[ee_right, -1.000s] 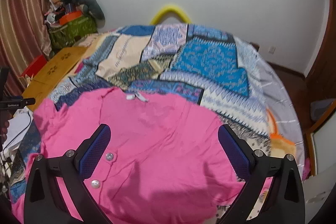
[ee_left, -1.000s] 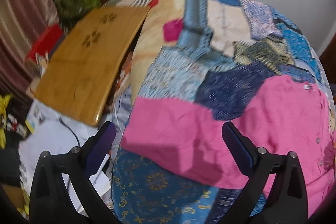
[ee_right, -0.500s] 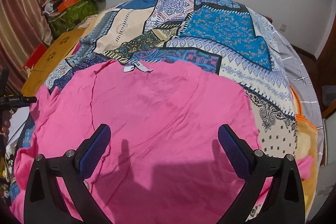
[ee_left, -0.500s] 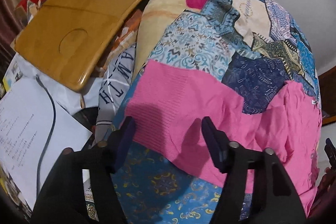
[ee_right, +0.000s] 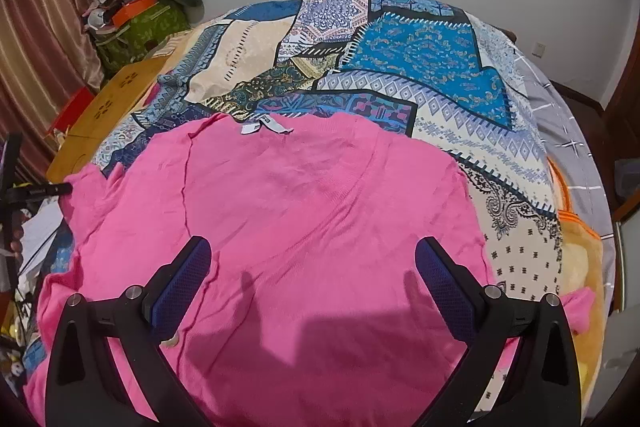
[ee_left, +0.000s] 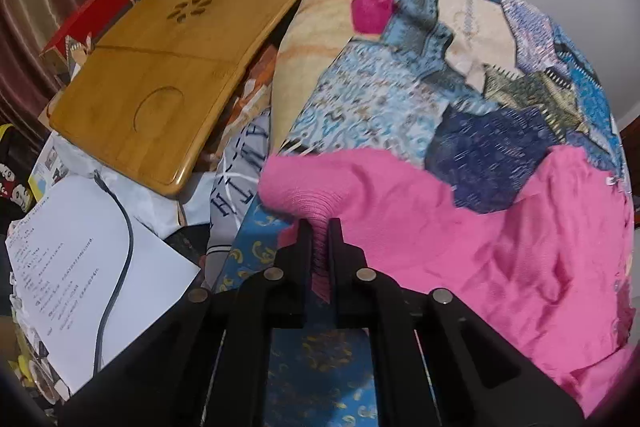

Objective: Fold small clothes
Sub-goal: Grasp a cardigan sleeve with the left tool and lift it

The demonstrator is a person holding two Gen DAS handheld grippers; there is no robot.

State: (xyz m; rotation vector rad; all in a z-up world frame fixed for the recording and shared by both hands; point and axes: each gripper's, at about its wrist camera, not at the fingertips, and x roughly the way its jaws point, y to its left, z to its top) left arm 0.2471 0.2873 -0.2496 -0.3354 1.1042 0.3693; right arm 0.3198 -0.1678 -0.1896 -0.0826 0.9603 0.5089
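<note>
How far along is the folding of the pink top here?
Done: the pink top lies spread flat on the patchwork bedspread, label at the far edge. In hand: the left tongs have just closed on its ribbed edge; the right tongs hang open above it. Left: every fold, as none shows yet.

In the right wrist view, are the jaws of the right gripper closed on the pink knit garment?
No, the right gripper has its jaws wide apart above the pink knit garment, with nothing pinched between them.
</note>
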